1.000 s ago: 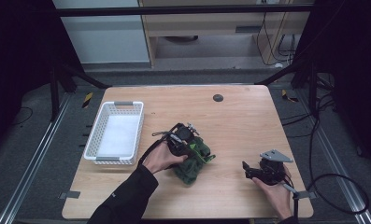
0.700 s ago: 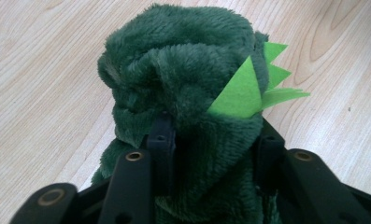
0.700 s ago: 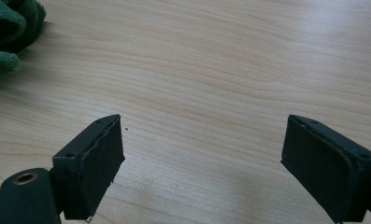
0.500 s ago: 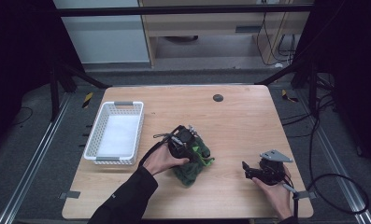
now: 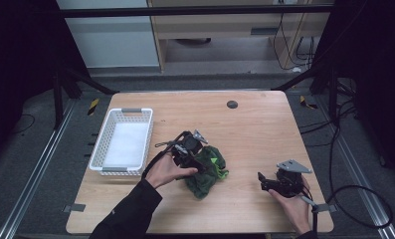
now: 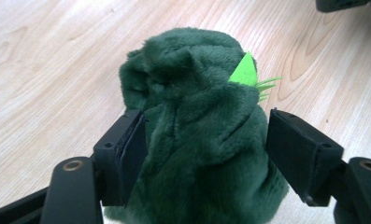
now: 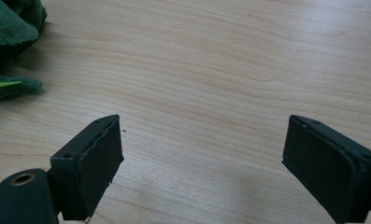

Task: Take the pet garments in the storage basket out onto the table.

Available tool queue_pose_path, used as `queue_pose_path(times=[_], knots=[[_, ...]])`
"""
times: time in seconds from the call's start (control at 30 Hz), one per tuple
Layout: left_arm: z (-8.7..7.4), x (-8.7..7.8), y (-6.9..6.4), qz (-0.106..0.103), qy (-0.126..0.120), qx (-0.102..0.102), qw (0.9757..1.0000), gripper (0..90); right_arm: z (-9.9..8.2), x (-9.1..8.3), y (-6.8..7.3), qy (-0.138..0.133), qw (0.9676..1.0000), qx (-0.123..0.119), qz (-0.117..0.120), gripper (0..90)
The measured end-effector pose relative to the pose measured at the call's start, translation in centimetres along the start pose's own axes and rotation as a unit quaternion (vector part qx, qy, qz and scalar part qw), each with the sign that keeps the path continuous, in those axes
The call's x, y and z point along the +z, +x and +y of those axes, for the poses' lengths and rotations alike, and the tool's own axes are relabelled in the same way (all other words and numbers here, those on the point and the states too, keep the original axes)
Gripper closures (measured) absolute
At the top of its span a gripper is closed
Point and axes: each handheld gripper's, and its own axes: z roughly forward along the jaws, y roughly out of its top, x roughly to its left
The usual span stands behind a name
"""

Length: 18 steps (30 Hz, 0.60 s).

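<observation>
A dark green plush toy (image 5: 208, 172) with bright green bits lies crumpled on the wooden table (image 5: 254, 134), left of centre. My left gripper (image 5: 199, 160) sits over it from the left, open. In the left gripper view the plush toy (image 6: 197, 140) bulges between the two jaws; the left jaw touches the fur and the right jaw stands a little apart from it. My right gripper (image 5: 263, 183) rests near the front right of the table, open, with bare wood between its jaws (image 7: 202, 149). The plush toy's edge (image 7: 10, 28) shows at that view's top left.
A white plastic basket (image 5: 98, 149) stands at the table's left side, nothing visible inside. A small dark round spot (image 5: 232, 104) lies near the far edge. Cables trail off the right side. Bare wood stretches between the plush toy and the right gripper.
The left gripper has shifted slightly around the plush toy, which has moved a little with it. The right gripper has stayed put.
</observation>
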Motion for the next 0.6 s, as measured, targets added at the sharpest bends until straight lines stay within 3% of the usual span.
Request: queue_pose_path(times=[0.17,0.33,0.47,0.6], knots=[[-0.7,-1.5,0.5,0.005,-0.030,-0.009,0.9995,25.8,0.0,0.0,0.0,-0.001,1.0000,0.001,0.000,11.9],[-1.7,-3.2,0.9,0.008,-0.072,-0.023,0.9971,24.8,0.0,0.0,0.0,-0.002,1.0000,0.000,-0.002,11.9],[-2.9,-4.5,1.4,0.010,-0.106,-0.035,0.9937,24.6,0.0,0.0,0.0,-0.002,1.0000,0.002,-0.002,11.9],[-4.5,-5.6,1.8,0.022,-0.139,-0.053,0.9886,24.5,0.0,0.0,0.0,-0.003,1.0000,0.003,-0.001,11.9]])
